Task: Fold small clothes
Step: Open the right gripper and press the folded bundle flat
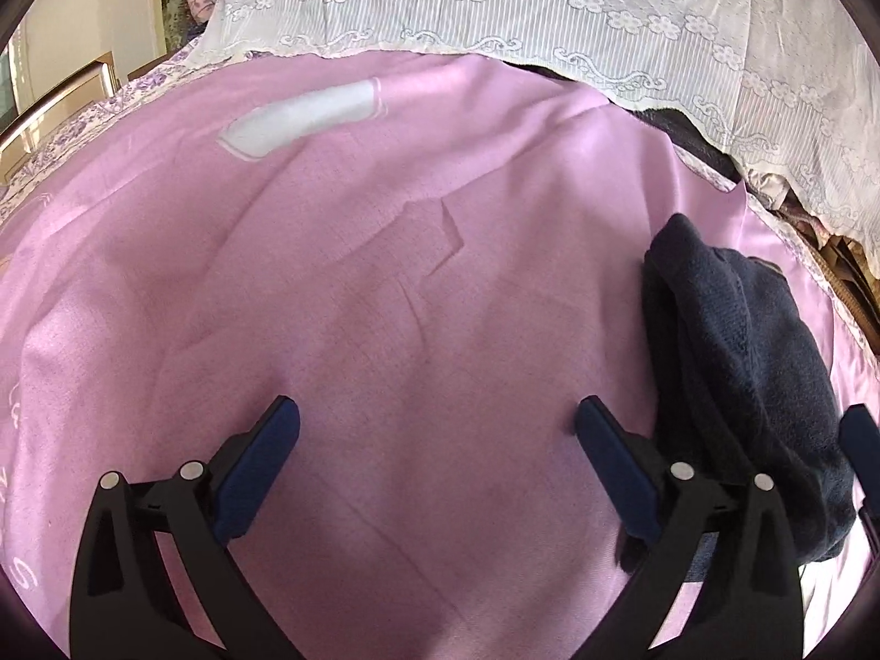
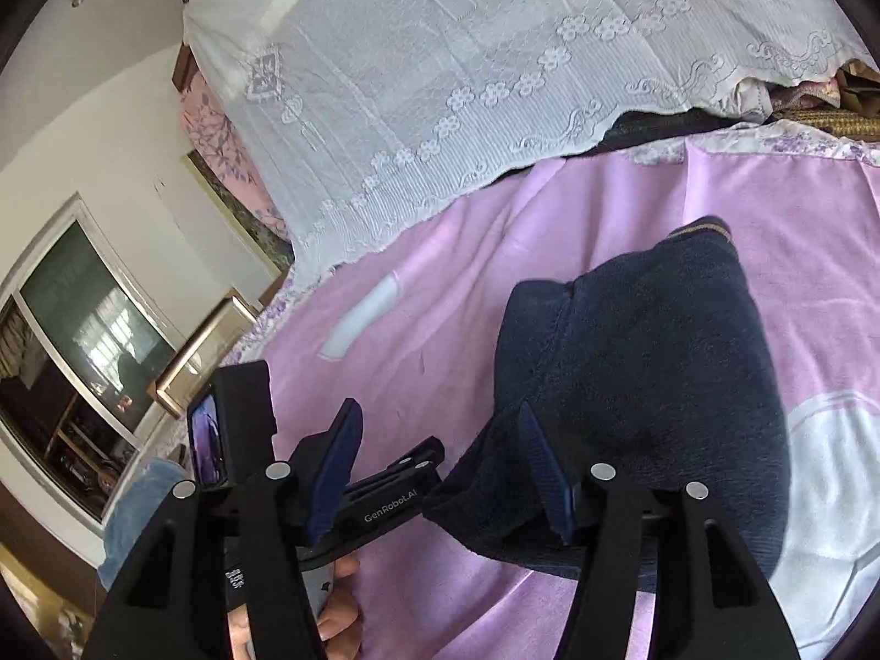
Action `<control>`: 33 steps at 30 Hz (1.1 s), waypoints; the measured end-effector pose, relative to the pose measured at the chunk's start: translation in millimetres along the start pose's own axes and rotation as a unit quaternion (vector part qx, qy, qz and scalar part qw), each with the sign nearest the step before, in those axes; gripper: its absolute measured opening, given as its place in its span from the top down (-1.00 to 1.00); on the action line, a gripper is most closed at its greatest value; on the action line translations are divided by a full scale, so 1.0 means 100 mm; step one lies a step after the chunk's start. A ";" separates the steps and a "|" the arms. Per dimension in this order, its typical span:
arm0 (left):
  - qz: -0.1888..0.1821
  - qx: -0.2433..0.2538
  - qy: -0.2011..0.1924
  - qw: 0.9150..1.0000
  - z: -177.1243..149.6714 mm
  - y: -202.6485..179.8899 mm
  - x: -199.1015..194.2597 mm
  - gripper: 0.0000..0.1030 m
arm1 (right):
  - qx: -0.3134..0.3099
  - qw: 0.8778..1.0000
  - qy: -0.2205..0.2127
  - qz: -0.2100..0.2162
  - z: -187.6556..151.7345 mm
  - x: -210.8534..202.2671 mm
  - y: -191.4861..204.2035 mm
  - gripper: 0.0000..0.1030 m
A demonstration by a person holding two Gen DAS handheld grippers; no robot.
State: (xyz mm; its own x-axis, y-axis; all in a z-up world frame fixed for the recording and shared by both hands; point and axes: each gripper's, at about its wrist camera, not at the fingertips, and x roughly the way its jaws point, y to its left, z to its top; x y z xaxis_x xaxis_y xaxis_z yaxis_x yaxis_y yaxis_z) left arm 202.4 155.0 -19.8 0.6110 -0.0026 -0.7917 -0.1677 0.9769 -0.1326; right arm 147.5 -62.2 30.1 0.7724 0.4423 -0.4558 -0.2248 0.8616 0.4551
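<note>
Dark navy garment: folded, bulky bundle lying on pink sheet, toward its right side; seam runs along the top fold

Left gripper: fingers spread wide, holding nothing, low over bare sheet just left of the garment

Right gripper: fingers apart; right finger touches the garment's near edge, no grasp

White lace cover: draped beyond the sheet

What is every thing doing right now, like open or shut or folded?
left gripper: open, empty, over the pink sheet
right gripper: open, one finger on the garment's edge
dark blue garment: bunched in a heap, not folded flat
pink sheet: spread out, creased
white lace cover: draped behind the sheet
</note>
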 end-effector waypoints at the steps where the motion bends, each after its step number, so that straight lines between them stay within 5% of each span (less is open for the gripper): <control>1: 0.003 0.001 -0.010 1.000 0.01 0.00 -0.06 -0.91 | -0.009 1.000 -0.015 -0.013 0.03 -0.10 -0.01 -0.09; 7: -0.036 0.025 -0.077 0.996 0.03 -0.24 -0.54 -0.91 | -0.055 0.990 -0.033 -0.124 -0.05 -0.38 -0.29 0.29; 11: -0.056 0.065 -0.113 0.990 -0.07 -0.54 -0.77 -0.91 | -0.035 0.989 -0.017 -0.145 -0.14 -0.40 -0.57 0.33; 16: 0.011 0.141 -0.080 0.987 -0.25 -0.87 -0.40 -0.92 | -0.065 0.984 0.013 -0.164 -0.35 -0.28 -0.56 0.33; 20: 0.005 0.127 -0.026 0.992 -0.28 -0.76 -0.11 -0.92 | -0.089 0.975 0.057 -0.197 -0.48 -0.11 -0.55 0.09; 24: -0.009 0.125 -0.010 0.992 -0.30 -0.69 -0.01 -0.92 | -0.036 0.980 0.084 -0.179 -0.55 -0.02 -0.88 -0.25; 33: 0.000 0.123 -0.055 0.991 -0.32 -0.70 -0.22 -0.92 | -0.022 0.986 0.051 -0.158 -0.50 -0.22 -0.85 -0.37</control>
State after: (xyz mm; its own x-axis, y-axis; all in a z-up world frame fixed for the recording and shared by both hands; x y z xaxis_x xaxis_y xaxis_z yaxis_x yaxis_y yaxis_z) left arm 175.4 79.2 -12.0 0.6935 0.0084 -0.7204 0.0166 0.9995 0.0276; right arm 119.7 -132.8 -37.3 0.7452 0.1703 -0.6447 -0.0088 0.9693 0.2459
